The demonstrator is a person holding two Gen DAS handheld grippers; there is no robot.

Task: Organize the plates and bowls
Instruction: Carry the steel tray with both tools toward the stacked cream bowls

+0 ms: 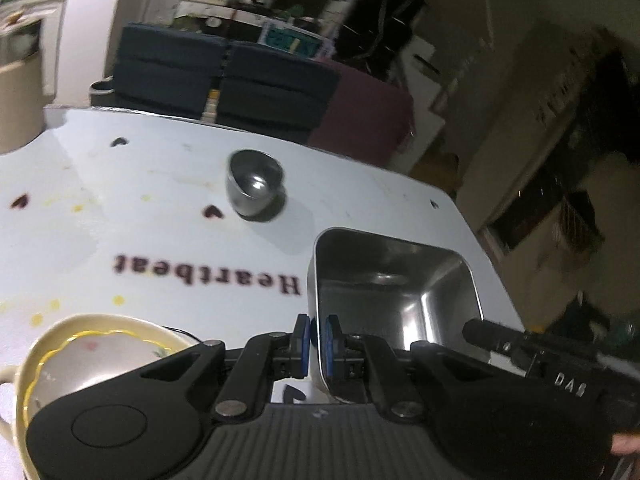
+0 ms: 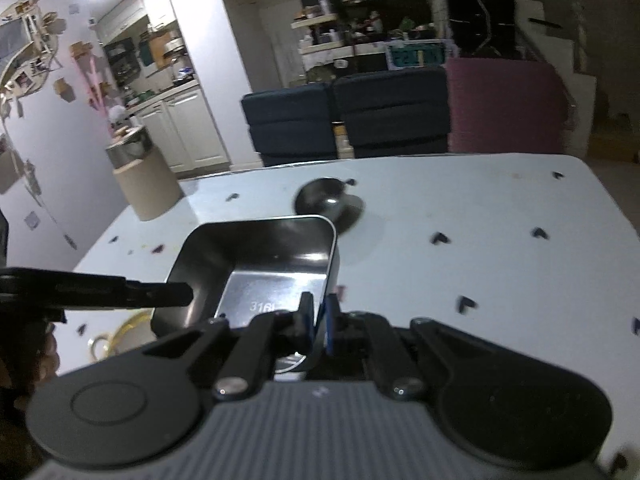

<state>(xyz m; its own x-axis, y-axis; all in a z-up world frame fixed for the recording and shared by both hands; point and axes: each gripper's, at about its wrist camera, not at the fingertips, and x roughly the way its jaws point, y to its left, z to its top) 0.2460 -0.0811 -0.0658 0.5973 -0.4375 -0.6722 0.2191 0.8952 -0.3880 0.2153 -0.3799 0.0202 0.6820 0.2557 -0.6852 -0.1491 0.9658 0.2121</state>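
we find both grippers clamped on the steel tray [image 1: 394,300]: the left gripper [image 1: 317,344] pinches its left wall, the right gripper [image 2: 319,322] its right wall. the tray hangs just over the table [image 1: 160,168], near a steel bowl [image 1: 254,184] and a ceramic bowl [image 1: 100,344]. we judge it light, stiff and slick; thin rims suit pinching, opposite walls keep it level.

Shiny square steel container [image 1: 394,300], rounded corners, empty, tipped a bit off the table, lower right in the left wrist view. 1 small round steel bowl [image 1: 254,184] sits upright past it, mid-frame. Cream bowl [image 1: 100,344] with a wavy yellow line, bottom left corner.
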